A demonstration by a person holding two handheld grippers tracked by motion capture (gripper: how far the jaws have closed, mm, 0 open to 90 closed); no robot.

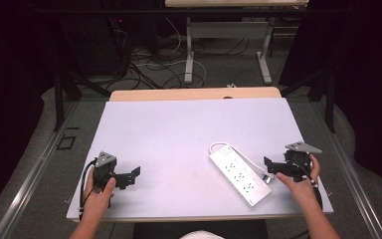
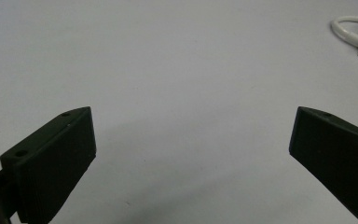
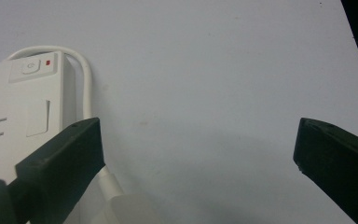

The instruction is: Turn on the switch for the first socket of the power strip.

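A: Left gripper (image 1: 129, 178) was seen low at the surface's (image 1: 179, 129) near-left corner, held by the left hand (image 1: 99, 191). Jaws were spread wide apart, w/ nothing between them.

B: Confirmed in the left gripper view – bare white surface was seen between the jaws, cord loop (image 2: 347, 29) at top right.

A: Right gripper (image 1: 271, 167) was held by the right hand (image 1: 298, 181) at the near-right edge, jaws also wide apart, approx. just beside the power strip (image 1: 238, 174).

B: Strip was laid diagonally, right of centre. In the right gripper view its switch (image 3: 32, 66) was visible; white cord (image 3: 86, 88) was run alongside, passing by the left jaw. Contact couldn't be told.
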